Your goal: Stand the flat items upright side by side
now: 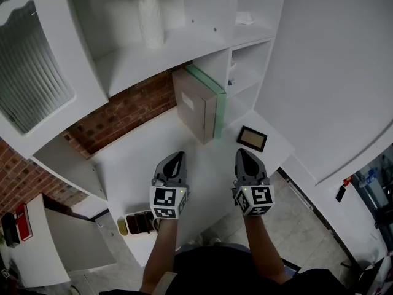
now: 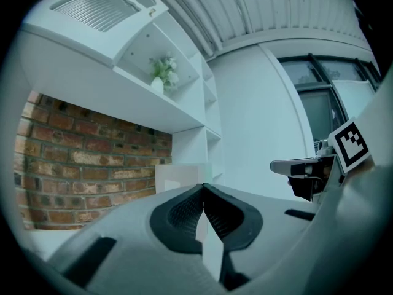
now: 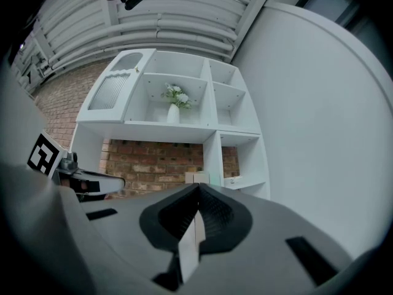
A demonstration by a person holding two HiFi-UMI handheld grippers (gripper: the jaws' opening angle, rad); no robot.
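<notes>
Two flat items stand upright side by side at the back of the white desk: a tan book and a green one just behind it, against the shelf unit. A small black-framed picture lies flat on the desk to their right. My left gripper hovers over the desk's middle, shut and empty. My right gripper is beside it, just in front of the frame, also shut with nothing held. The tan book shows ahead in the left gripper view, and both books appear small in the right gripper view.
A brick wall backs the desk. White shelves above hold a vase with a plant. Open cubbies stand right of the books. A low shelf with dark objects sits at the desk's near left. A curved white wall rises on the right.
</notes>
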